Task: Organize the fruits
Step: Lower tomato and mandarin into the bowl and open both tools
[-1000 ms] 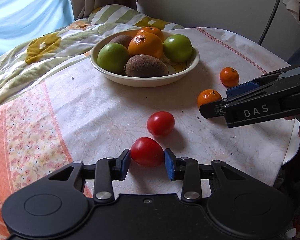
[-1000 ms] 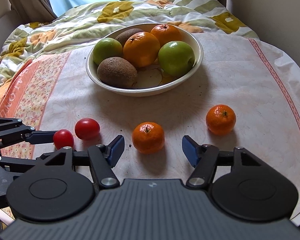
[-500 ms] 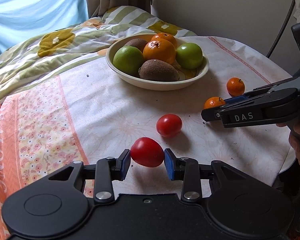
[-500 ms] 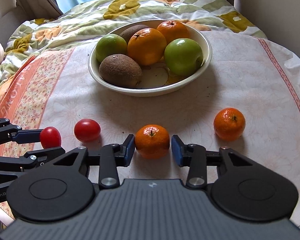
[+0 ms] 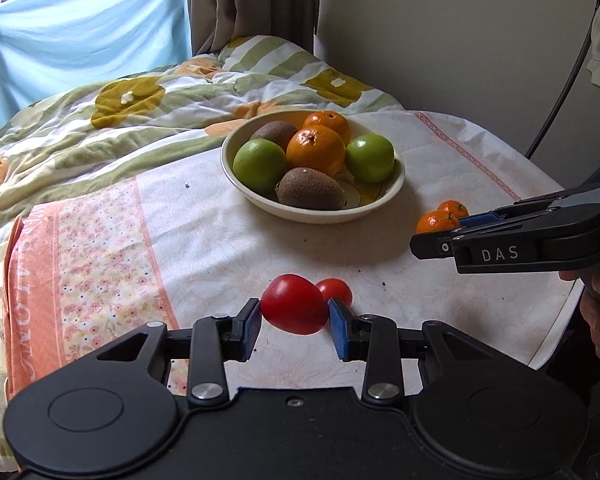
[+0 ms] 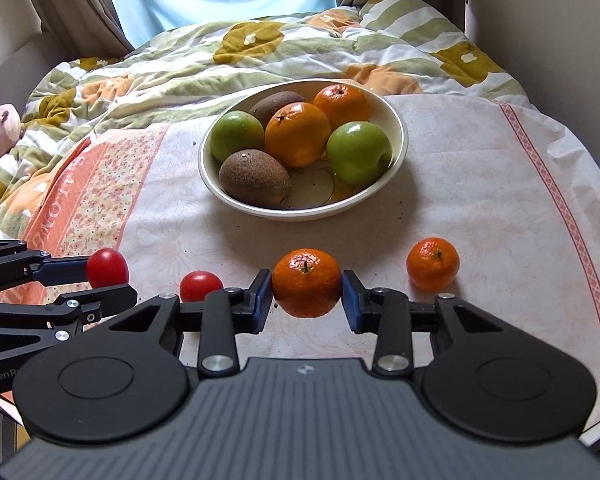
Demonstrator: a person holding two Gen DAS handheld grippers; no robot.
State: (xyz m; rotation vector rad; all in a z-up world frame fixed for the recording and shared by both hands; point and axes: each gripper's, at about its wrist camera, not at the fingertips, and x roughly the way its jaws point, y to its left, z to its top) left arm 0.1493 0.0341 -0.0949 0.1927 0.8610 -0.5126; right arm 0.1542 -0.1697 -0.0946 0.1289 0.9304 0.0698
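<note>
The left gripper (image 5: 295, 322) has its jaws pinching one red tomato (image 5: 294, 309), clear of the tabletop (image 6: 480, 200). The right gripper (image 6: 306, 300) has its jaws clamped on one mandarin (image 6: 307, 282), also clear of the cloth; they closed on it within the last second. The right gripper's side reads "DAS" in the left wrist view; the left gripper's body shows "GenR", cut off at the frame edge. The cloth's orange border carries partly legible capitals.

On the tabletop, near its front edge: one second tomato (image 6: 201, 286), one second mandarin (image 6: 432, 264).

The cream bowl (image 6: 394, 118) at the middle holds two oranges, two green apples and two kiwis. A flowered quilt (image 6: 260, 52) lies beyond the far edge.
</note>
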